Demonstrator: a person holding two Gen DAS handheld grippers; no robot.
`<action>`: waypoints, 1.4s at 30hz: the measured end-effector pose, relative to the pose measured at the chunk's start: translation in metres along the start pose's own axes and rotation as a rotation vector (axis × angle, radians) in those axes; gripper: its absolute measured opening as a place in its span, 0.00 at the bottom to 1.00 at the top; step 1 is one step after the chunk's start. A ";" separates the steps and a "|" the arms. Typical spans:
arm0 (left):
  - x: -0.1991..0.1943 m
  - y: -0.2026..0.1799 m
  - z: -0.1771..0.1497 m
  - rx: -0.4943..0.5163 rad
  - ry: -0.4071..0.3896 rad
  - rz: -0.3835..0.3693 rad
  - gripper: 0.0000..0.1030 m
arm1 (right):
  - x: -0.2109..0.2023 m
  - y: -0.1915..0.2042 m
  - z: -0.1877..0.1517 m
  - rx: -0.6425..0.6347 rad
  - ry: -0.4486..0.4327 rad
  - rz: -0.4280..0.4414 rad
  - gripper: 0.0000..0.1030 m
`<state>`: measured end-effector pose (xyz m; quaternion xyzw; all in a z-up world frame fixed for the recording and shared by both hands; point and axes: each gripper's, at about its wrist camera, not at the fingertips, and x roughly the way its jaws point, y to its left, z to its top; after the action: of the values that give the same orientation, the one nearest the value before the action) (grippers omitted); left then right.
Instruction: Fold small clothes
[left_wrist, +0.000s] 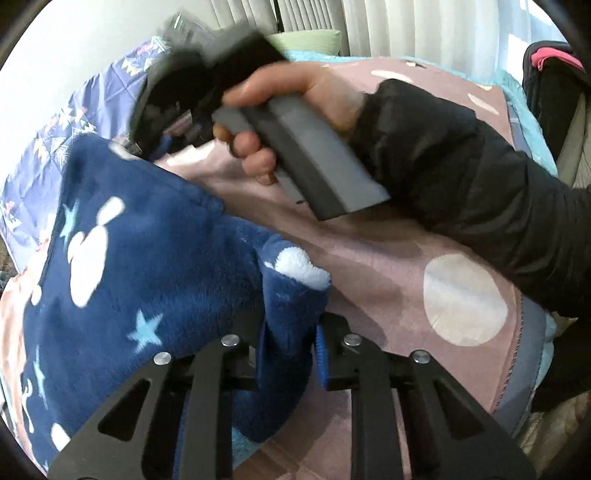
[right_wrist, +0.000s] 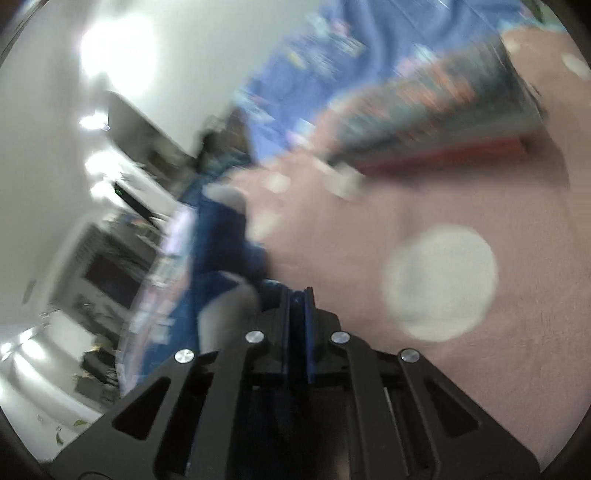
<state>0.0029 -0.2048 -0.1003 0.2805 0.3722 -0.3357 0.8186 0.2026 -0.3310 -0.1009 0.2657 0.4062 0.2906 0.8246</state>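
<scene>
Both grippers' jaws, left gripper (left_wrist: 288, 350) and right gripper (right_wrist: 297, 306), pinch the navy fleece garment (left_wrist: 147, 258), lifted over the pink bedspread (left_wrist: 388, 266); folding looks barely begun, no finished fold showing.

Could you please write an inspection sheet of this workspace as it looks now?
Surface: pink bedspread with pale dots.
Job's things: navy fleece garment with stars, lying bunched.
Clutter: a stack of folded clothes, blurred.
Tongs: left tongs pinch a fold of the garment; right tongs, held by a hand in a black sleeve, shut on navy fleece.
Cables: nothing seen.
Surroundings: patterned blue quilt, white curtains.
</scene>
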 end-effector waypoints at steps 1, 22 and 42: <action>0.004 0.000 0.001 0.003 -0.002 0.006 0.21 | 0.010 -0.011 0.000 0.035 0.027 -0.037 0.05; 0.002 0.004 -0.013 -0.067 -0.073 -0.094 0.33 | -0.022 0.040 -0.015 -0.041 0.012 0.101 0.18; -0.083 0.055 -0.092 -0.312 -0.206 -0.028 0.46 | -0.023 -0.004 -0.026 0.019 -0.055 -0.030 0.46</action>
<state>-0.0360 -0.0769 -0.0746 0.1090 0.3379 -0.3121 0.8812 0.1708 -0.3443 -0.1062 0.2753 0.3898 0.2671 0.8372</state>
